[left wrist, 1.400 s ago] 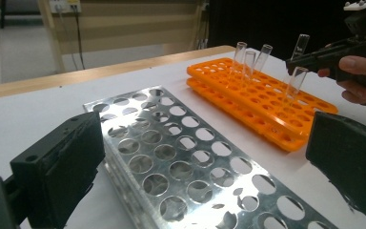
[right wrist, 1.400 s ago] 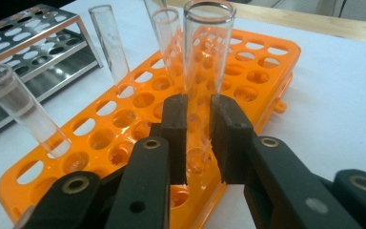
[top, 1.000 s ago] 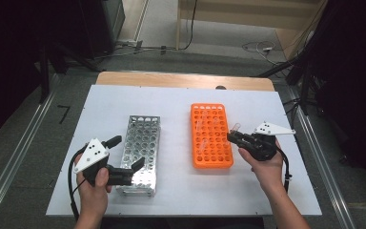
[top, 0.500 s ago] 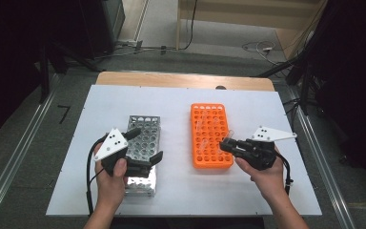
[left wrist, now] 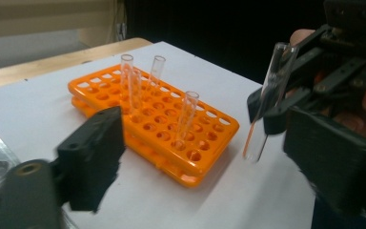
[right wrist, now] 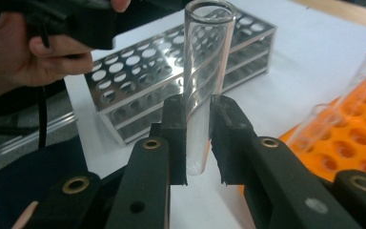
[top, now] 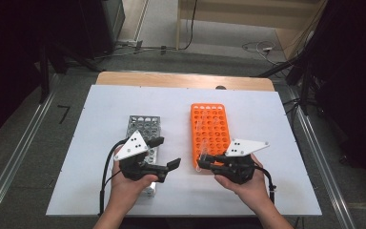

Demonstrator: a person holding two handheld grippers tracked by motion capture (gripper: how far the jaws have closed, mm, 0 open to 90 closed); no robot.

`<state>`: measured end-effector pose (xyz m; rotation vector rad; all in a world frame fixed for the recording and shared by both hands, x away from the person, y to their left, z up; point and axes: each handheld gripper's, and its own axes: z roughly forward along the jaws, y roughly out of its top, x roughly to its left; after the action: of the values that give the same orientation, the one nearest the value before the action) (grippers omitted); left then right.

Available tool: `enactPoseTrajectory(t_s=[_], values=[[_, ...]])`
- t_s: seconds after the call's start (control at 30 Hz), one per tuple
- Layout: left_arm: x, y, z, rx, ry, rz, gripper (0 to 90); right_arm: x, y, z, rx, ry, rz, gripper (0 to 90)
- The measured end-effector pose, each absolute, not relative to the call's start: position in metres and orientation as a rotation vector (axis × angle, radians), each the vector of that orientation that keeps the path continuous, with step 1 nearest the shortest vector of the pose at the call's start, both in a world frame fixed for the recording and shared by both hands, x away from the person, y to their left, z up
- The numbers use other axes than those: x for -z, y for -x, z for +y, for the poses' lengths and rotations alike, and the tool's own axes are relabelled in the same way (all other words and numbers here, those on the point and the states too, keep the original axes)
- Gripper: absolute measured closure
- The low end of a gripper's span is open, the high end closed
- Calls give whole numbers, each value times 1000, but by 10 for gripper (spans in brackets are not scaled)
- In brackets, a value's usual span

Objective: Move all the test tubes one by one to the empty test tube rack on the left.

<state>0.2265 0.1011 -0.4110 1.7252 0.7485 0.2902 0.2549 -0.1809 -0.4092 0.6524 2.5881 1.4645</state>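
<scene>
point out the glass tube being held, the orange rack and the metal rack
glass tube (right wrist: 204, 71): right gripper view, clear wall above the jaws.
orange rack (top: 215, 125): high view, middle of its holed top.
metal rack (right wrist: 138, 71): right gripper view, holed top plate.

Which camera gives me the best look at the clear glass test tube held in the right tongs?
The right gripper view: the clear glass test tube stands upright, close up, clamped between the right tongs. The left gripper view shows it farther off, whole, beside the orange plastic rack. The high view shows it small and faint.
</scene>
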Motion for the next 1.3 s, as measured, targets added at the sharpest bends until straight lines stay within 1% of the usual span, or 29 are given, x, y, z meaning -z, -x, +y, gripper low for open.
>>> enactPoseTrajectory(t_s=[0.17, 0.27, 0.5, 0.7, 0.93, 1.2, 1.27, 1.3], values=[[411, -224, 90, -265, -1762, 741, 330, 420, -252, -168, -1393, -664, 2609, 742], [412, -223, 84, -256, -1777, 728, 389, 425, -250, -161, -1359, -653, 2626, 742], [415, -221, 70, -261, -1841, 711, 573, 427, -245, -151, -1329, -607, 2653, 742], [416, -220, 68, -246, -1856, 699, 686, 429, -242, -144, -1290, -581, 2663, 742], [417, -220, 65, -248, -1880, 694, 750, 431, -242, -143, -1286, -580, 2660, 742], [417, -224, 68, -210, -1874, 712, 758, 433, -243, -143, -1294, -565, 2647, 738], [417, -224, 68, -220, -1879, 715, 759, 435, -243, -146, -1319, -560, 2643, 714], [417, -224, 68, -220, -1879, 715, 759, 435, -244, -147, -1323, -551, 2649, 683]])
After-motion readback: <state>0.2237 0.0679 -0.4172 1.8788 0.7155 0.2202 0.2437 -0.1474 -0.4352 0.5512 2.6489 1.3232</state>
